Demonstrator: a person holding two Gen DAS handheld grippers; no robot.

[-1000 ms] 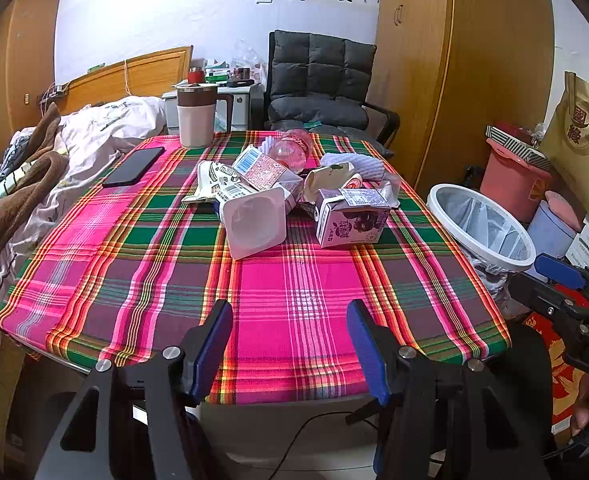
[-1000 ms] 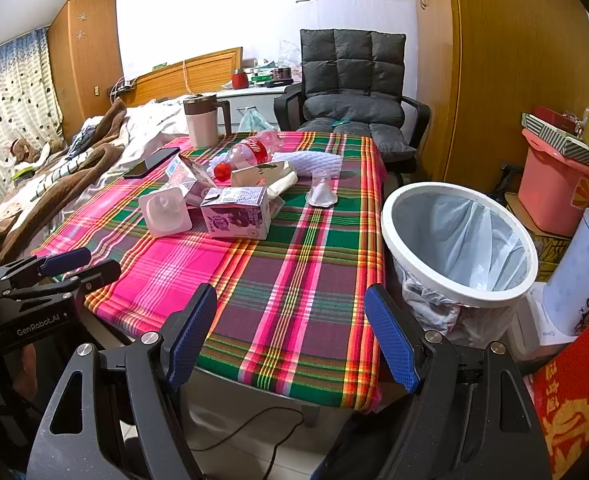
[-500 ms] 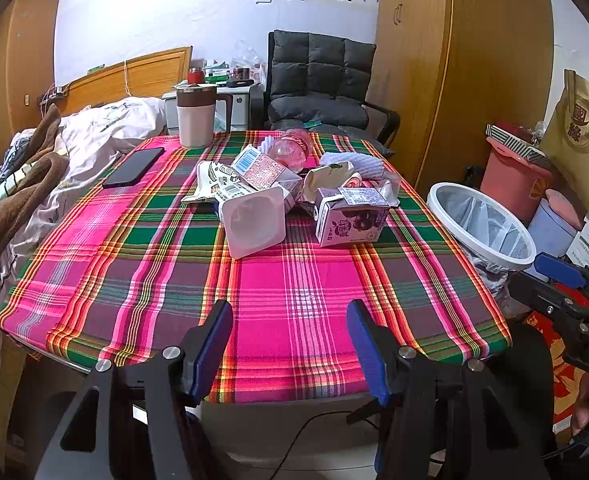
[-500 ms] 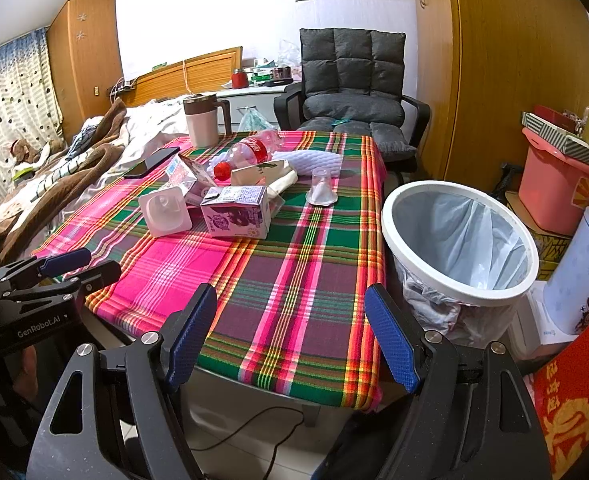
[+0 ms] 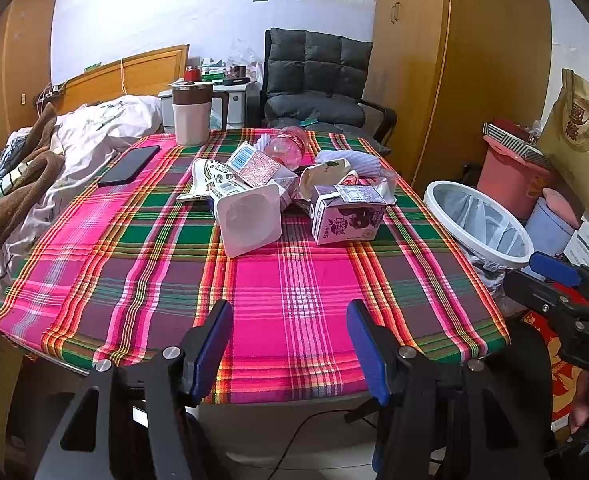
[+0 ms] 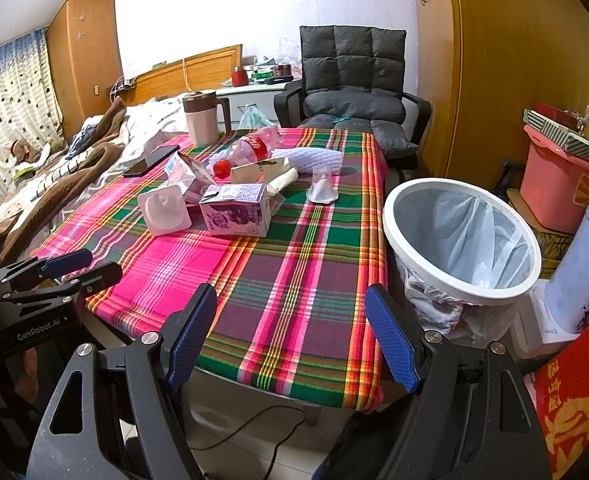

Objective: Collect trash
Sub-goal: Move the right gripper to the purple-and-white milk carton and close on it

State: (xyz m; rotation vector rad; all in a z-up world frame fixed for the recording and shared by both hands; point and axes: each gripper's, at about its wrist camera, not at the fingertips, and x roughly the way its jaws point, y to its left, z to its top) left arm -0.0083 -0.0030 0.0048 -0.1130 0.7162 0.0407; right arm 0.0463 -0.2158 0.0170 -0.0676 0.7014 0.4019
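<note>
Left wrist view: left gripper (image 5: 290, 340) fingers apart, empty, lower centre; trash pile (image 5: 294, 196) mid-frame on surface (image 5: 134, 280), untouched. Phone (image 5: 129, 165) nearby, risk of mistaken pickup.

Right wrist view: right gripper (image 6: 290, 332) fingers apart, empty; bin (image 6: 460, 240) at right, beside surface edge. Risk of drops missing its rim.

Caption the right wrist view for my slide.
Open right gripper faces trash pile on plaid table, bin alongside.

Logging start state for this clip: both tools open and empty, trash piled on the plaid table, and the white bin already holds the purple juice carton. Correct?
Not quite. In the right wrist view the white bin holds only its liner; the purple juice carton lies on the plaid table. Both tools, left and right, are open and empty.
</note>
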